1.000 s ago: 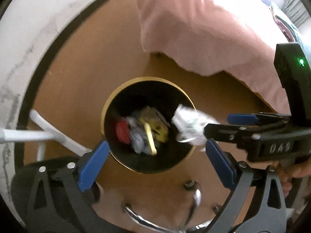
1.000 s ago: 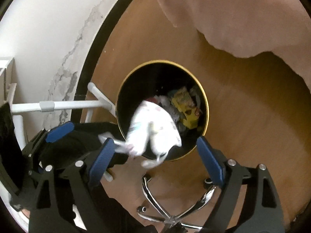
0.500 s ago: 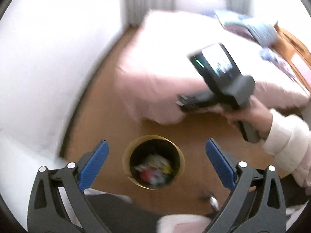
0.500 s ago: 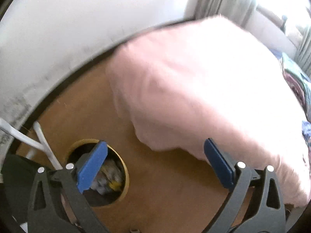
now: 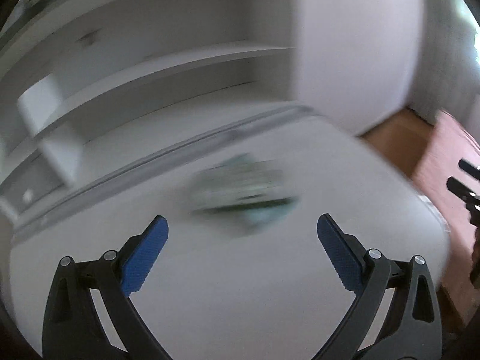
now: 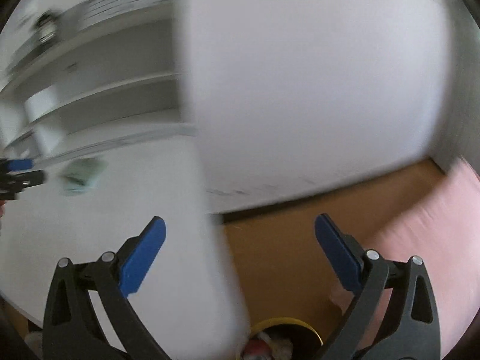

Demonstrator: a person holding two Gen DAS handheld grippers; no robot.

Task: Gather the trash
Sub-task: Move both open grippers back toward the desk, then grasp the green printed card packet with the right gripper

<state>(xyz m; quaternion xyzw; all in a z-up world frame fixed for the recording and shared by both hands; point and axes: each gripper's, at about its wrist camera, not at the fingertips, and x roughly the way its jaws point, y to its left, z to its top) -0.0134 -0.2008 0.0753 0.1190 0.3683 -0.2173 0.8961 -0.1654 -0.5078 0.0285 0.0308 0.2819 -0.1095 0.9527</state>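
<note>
Here both views are heavily motion-blurred; the left gripper (image 5: 242,234) has its blue pads spread wide with nothing between them, over a white desk (image 5: 270,300); ahead of it, lying on the desk top, is a smeared greenish-white piece of trash (image 5: 243,192), apart from both pads, its exact kind not readable in the blur; the right gripper (image 6: 240,234) is likewise spread wide and holds nothing, hanging past the desk's right edge over the brown floor (image 6: 279,255); from the right wrist view the same trash (image 6: 82,172) shows far left on the desk (image 6: 105,240), with the left gripper's tips (image 6: 22,174) just beside it; nothing lies between the left gripper and the trash; at the bottom edge of the right view the gold rim of a bin (image 6: 285,322) peeks out on the floor, below the desk edge, with coloured scraps inside, too cut off to name; behind the desk are white shelves (image 5: 150,69) with a pale box-like thing (image 5: 42,105), blurred; a white wall (image 6: 315,90) fills the middle; pink bedding (image 6: 426,240) at right; in the left view the right gripper's dark tips (image 5: 465,183) show at the far right edge over the floor (image 5: 396,141).
</note>
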